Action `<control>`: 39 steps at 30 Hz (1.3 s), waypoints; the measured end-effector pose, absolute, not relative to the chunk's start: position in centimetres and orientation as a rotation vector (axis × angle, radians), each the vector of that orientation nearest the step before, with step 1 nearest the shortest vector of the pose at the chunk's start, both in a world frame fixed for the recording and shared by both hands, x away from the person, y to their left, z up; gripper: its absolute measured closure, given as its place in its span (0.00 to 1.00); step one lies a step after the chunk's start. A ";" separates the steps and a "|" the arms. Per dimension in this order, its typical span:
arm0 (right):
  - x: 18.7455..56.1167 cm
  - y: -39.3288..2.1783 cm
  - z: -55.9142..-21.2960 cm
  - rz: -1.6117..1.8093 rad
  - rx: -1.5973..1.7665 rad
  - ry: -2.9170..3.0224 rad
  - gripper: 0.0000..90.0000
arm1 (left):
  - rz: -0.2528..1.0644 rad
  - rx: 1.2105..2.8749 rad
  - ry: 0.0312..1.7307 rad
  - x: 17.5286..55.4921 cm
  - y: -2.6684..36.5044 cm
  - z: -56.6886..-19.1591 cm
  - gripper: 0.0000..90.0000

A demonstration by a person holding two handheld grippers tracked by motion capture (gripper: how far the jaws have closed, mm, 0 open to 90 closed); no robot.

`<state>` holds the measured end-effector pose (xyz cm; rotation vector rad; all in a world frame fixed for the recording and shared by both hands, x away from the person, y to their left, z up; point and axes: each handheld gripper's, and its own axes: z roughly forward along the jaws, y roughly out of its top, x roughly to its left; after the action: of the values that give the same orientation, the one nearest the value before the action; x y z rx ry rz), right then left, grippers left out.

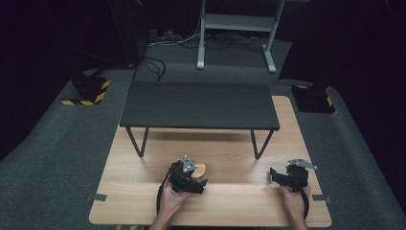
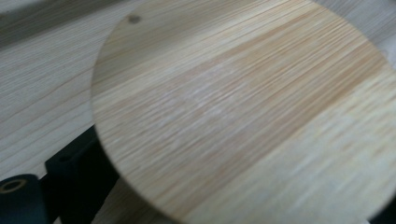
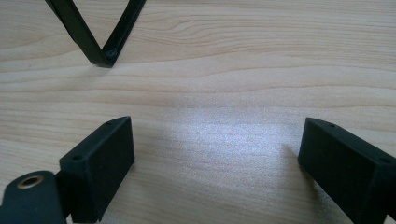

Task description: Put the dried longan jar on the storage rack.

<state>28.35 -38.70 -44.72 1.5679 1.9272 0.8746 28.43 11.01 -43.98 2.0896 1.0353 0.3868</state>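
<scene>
My left gripper sits at the near middle of the table, at a round wooden disc. The disc is flat, pale, straight-grained, with one small dark knot near its rim. It lies between my left jaws; whether the pads press on its edge I cannot tell. My right gripper rests at the near right, jaws spread wide over bare wood (matte black pads, blocky and square-edged). Beyond it stands a thin black V-shaped metal leg of the dark slatted bench.
</scene>
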 end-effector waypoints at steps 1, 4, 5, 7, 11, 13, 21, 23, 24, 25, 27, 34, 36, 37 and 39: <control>28.3 -38.7 -44.7 0.877 1.570 1.927 0.11 | 0.400 2.097 1.037 28.4 10.7 -44.0 0.11; 28.3 -38.8 -44.7 0.878 1.570 1.925 0.11 | 0.418 2.100 1.046 28.3 10.4 -44.0 0.14; 28.3 -38.8 -44.7 0.878 1.570 1.925 0.11 | 0.418 2.100 1.046 28.3 10.4 -44.0 0.15; 28.3 -38.8 -44.7 0.879 1.570 1.926 0.11 | 0.422 2.098 1.047 28.4 10.4 -44.1 0.17; 28.3 -38.7 -44.7 0.876 1.570 1.926 0.11 | 0.447 2.111 1.048 28.2 9.9 -44.2 0.22; 28.3 -38.8 -44.7 0.878 1.570 1.926 0.11 | 0.451 2.113 1.046 28.2 9.9 -44.2 0.25; 28.3 -38.7 -44.7 0.876 1.570 1.926 0.11 | 0.466 2.094 1.051 27.9 9.7 -44.4 0.28; 28.3 -38.8 -44.7 0.879 1.569 1.926 0.11 | 0.468 2.092 1.053 27.8 9.7 -44.4 0.28; 28.3 -38.8 -44.7 0.879 1.570 1.925 0.11 | 0.468 2.092 1.054 27.8 9.7 -44.4 0.28; 28.3 -38.8 -44.7 0.878 1.569 1.926 0.11 | 0.468 2.092 1.054 27.8 9.7 -44.4 0.28; 28.3 -38.7 -44.7 0.877 1.569 1.926 0.11 | 0.466 2.094 1.055 27.7 9.6 -44.4 0.28; 28.3 -38.8 -44.7 0.879 1.571 1.925 0.11 | 0.455 2.091 1.052 27.5 9.8 -43.9 0.28; 28.3 -38.8 -44.7 0.881 1.570 1.925 0.11 | 0.457 2.089 1.053 27.4 9.7 -43.6 0.28; 28.3 -38.8 -44.7 0.879 1.569 1.926 0.11 | 0.460 2.098 1.054 27.4 9.6 -43.1 0.28; 28.3 -38.8 -44.7 0.878 1.570 1.926 0.11 | 0.460 2.100 1.053 27.4 9.5 -42.8 0.28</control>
<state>28.34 -38.77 -44.73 1.5704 1.9259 0.8785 27.43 9.52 -42.78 2.1000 1.0529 0.4601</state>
